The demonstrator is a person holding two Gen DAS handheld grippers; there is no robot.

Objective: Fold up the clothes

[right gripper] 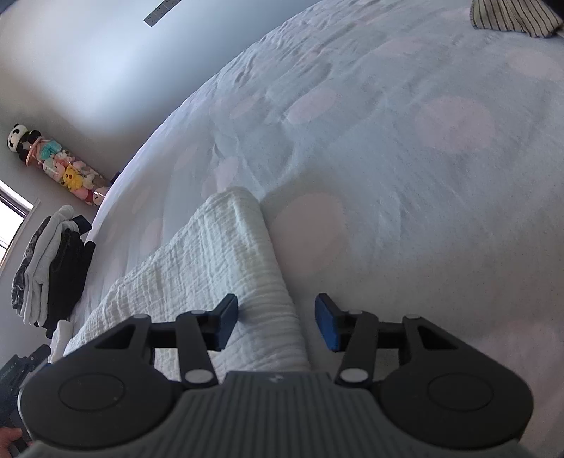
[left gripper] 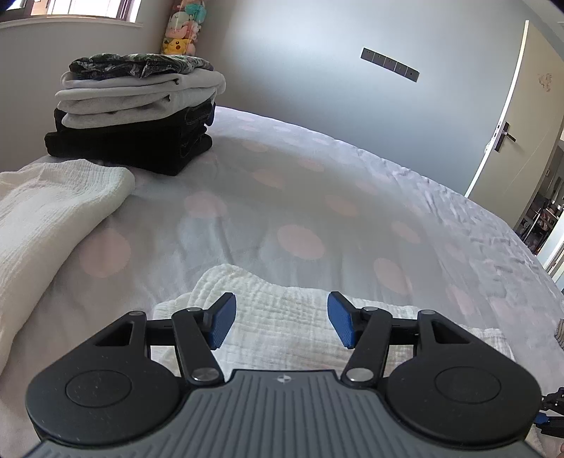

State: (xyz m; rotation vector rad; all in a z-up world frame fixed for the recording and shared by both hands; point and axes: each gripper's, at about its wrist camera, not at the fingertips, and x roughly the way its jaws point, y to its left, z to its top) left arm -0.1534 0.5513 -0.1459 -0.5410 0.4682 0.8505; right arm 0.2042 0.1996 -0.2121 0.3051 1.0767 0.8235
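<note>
A white crinkled cloth (left gripper: 282, 338) lies on the bed under my left gripper (left gripper: 282, 308). That gripper is open, its blue pads (left gripper: 224, 319) wide apart over the cloth and pressing on nothing. More of the white fabric (left gripper: 53, 218) lies bunched at the left. In the right wrist view the white cloth (right gripper: 218, 260) is a long folded strip running away from me. My right gripper (right gripper: 276, 317) is open over the strip's near right edge, and the edge lies between the pads without being pinched.
A stack of folded clothes (left gripper: 134, 112) stands at the bed's far left corner, and it also shows as the stack (right gripper: 53, 264) in the right wrist view. A striped garment (right gripper: 511, 17) lies far off on the polka-dot sheet (left gripper: 299, 197). A door (left gripper: 511, 116) stands open at the right.
</note>
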